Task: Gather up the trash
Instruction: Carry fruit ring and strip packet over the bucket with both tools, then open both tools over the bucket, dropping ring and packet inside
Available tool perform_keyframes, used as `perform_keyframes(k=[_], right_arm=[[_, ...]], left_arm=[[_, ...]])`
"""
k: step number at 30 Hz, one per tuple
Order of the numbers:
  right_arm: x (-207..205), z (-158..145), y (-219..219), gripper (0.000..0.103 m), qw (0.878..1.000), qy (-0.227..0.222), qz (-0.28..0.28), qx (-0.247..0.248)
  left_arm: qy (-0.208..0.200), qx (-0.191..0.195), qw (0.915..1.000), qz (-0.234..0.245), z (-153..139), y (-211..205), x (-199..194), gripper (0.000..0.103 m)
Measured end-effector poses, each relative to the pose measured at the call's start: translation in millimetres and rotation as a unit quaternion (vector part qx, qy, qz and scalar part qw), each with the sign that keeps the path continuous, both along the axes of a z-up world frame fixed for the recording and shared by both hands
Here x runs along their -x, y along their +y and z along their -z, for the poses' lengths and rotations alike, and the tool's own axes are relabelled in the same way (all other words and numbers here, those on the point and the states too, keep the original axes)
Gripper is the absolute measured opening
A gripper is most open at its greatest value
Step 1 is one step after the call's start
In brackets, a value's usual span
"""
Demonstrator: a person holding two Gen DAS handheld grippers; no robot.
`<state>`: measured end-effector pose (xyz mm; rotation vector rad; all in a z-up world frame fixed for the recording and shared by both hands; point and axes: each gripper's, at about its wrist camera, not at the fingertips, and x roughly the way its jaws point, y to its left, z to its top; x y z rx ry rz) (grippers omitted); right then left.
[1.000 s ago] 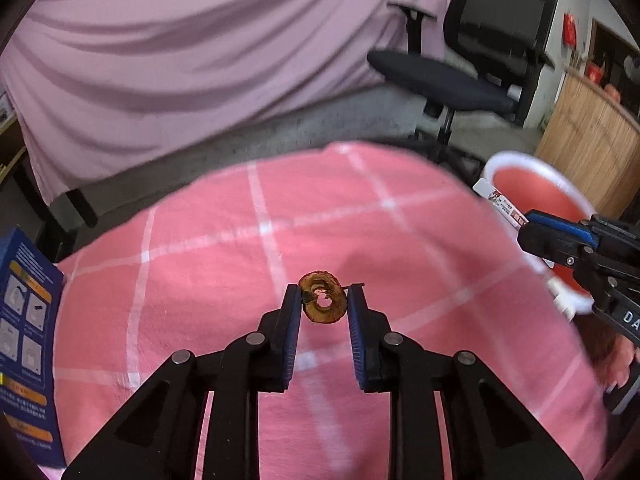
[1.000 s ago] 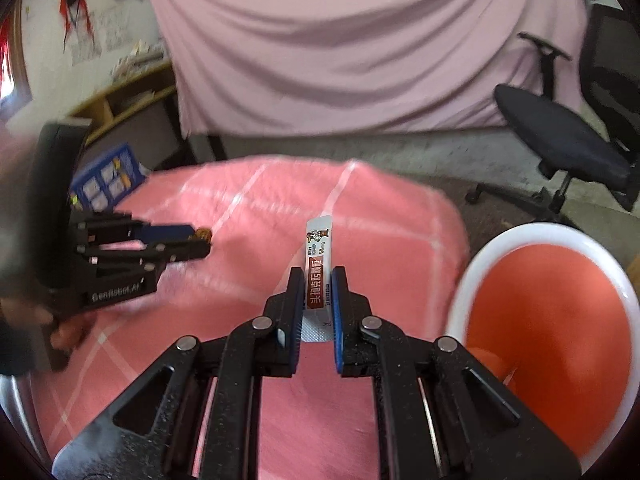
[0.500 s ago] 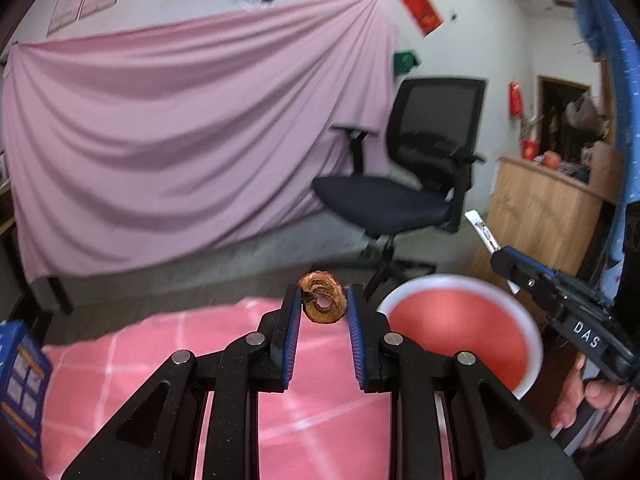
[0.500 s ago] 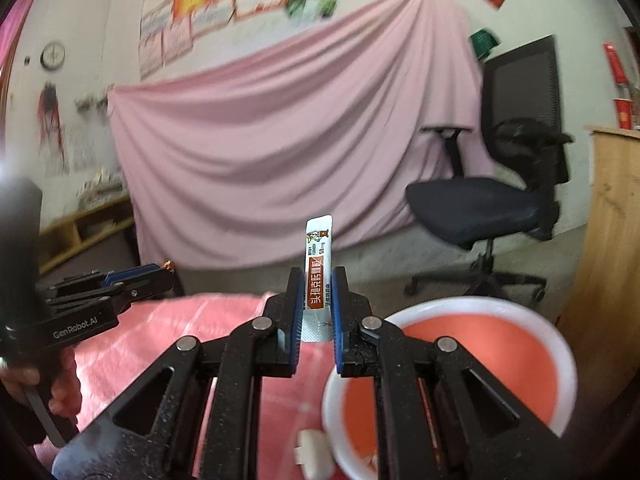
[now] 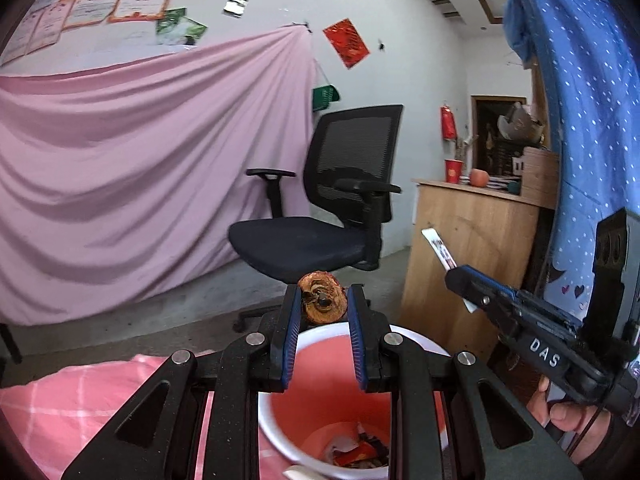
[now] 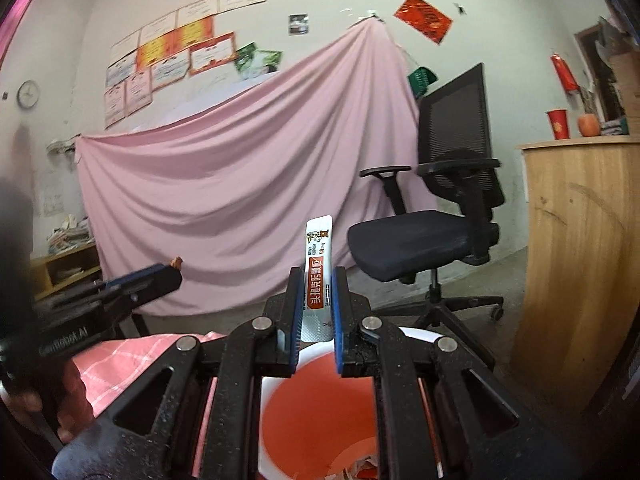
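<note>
A pink checked cloth point(image 5: 80, 392) is seen spread over the worktop (lower left in both views). The red bin point(image 5: 340, 392) is set just beside its edge, scraps lying inside.

A pink sheet point(image 5: 132, 168) hangs draped across the back wall, pinned high at one corner. Above it, framed certificates point(image 6: 172, 60) are stuck in rows, with a red paper square point(image 5: 346, 42) tilted on the wall to their right and a round wall clock point(image 6: 28, 94) far left. A black mesh office chair point(image 5: 332, 208) with armrests stands on the concrete floor in front of the sheet. Beside it stands a wooden counter point(image 6: 580, 248) bearing a red paper cup point(image 6: 557, 123) and an orange fruit point(image 6: 588, 125) near each other. A blue dotted cloth point(image 5: 580, 112) hangs at the right edge. A low shelf with stacked papers point(image 6: 68, 236) sits at the left.
</note>
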<state>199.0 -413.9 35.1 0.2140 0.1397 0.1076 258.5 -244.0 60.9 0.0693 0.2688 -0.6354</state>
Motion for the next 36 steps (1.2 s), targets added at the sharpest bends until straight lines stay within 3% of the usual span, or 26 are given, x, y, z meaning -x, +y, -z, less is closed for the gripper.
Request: perform_keyframes(k=[7, 13, 19, 36], right_arm=[[1.4, 8.4, -26.3, 0.036, 0.999, 0.021, 0.021, -0.018], [-19.2, 27.0, -37.7, 0.036, 0.995, 0.094, 0.024, -0.034], [-35.8, 45.9, -41.1, 0.036, 0.987, 0.156, 0.016, -0.045], [-49.1, 60.0, -41.2, 0.037, 0.976, 0.211, 0.003, -0.047]], left_arm=[[0.021, -0.017, 0.9995, 0.015, 12.4, -28.4, -4.0, 0.020], [0.068, -0.061, 0.9958, 0.006, 30.6, -43.2, -18.5, 0.020], [0.104, -0.065, 0.9924, 0.008, 42.8, -42.2, -25.3, 0.020], [0.182, -0.090, 0.9792, 0.001, 60.4, -44.4, -43.3, 0.020]])
